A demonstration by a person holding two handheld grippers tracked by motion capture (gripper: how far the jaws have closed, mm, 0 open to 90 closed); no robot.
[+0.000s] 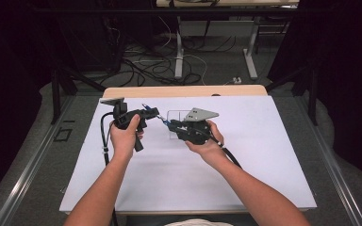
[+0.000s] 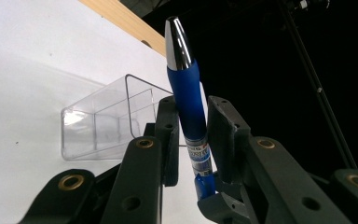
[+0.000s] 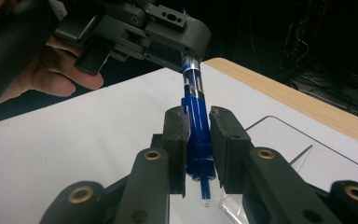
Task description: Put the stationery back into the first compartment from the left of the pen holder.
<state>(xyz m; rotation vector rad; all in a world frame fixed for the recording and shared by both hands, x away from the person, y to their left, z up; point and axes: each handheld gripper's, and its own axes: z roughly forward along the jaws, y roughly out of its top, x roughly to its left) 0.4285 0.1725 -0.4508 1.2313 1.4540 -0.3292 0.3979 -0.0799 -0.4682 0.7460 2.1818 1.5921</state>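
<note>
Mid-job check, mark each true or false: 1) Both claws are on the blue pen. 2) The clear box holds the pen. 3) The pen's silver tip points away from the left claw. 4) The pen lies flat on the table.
1) True: the left claw and the right claw both clamp the blue pen.
2) False: the clear box looks empty.
3) True: the silver tip juts out beyond it.
4) False: it is held above the white table.

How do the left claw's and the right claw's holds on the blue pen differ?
The left claw grips the blue pen on its rubber sleeve near the chrome tip; the right claw grips its rear end. In the high view the left claw points right, the right claw left. Both clamp it.
</note>
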